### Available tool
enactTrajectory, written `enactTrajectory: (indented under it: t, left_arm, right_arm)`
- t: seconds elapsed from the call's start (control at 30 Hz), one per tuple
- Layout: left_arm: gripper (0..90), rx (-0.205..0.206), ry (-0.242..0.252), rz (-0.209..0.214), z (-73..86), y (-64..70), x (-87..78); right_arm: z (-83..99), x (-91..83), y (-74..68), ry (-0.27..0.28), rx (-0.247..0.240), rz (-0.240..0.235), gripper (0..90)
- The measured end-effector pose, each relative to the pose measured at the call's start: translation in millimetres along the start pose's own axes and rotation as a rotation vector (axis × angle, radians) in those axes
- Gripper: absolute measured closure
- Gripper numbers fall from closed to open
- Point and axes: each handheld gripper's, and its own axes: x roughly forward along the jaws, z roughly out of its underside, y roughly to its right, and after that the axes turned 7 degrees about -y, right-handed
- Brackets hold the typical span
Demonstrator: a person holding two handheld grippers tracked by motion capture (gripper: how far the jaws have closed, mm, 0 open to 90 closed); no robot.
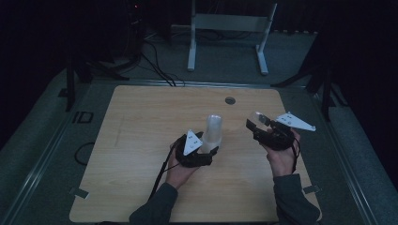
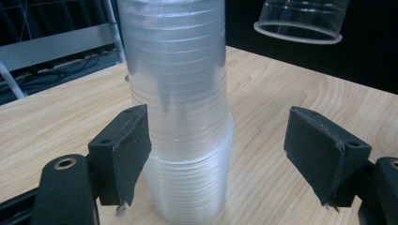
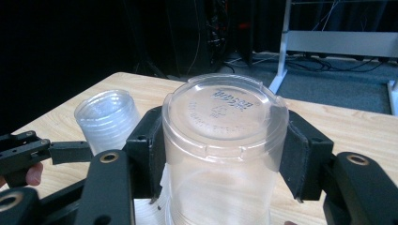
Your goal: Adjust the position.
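A tall stack of clear plastic cups [image 2: 178, 117] stands upside down near the middle of the light wooden table [image 1: 141, 122], between the wide-open jaws of the left gripper [image 2: 218, 154]; the left pad seems to touch it. Well apart, the right gripper [image 3: 220, 159] clamps a single clear plastic cup [image 3: 224, 140], lifted, base up.

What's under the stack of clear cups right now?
The stack of clear cups stands upside down on the wooden table, between the open left gripper. Whether anything sits inside it is hidden by the nested walls.
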Motion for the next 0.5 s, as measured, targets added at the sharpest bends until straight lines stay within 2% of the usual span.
enactTrajectory:
  t: [0.27,0.5]
  left_arm:
    - [22.9,0.007,0.004,0.02,-1.1,4.2,0.5]
    - [22.9,0.022,0.014,0.03,-3.5,7.0,-1.1]
  right_arm:
    - [9.0,0.7,-1.2,-0.001,0.045,-0.033,40.6]
    - [17.3,1.7,2.7,-0.001,0.113,-0.07,40.6]
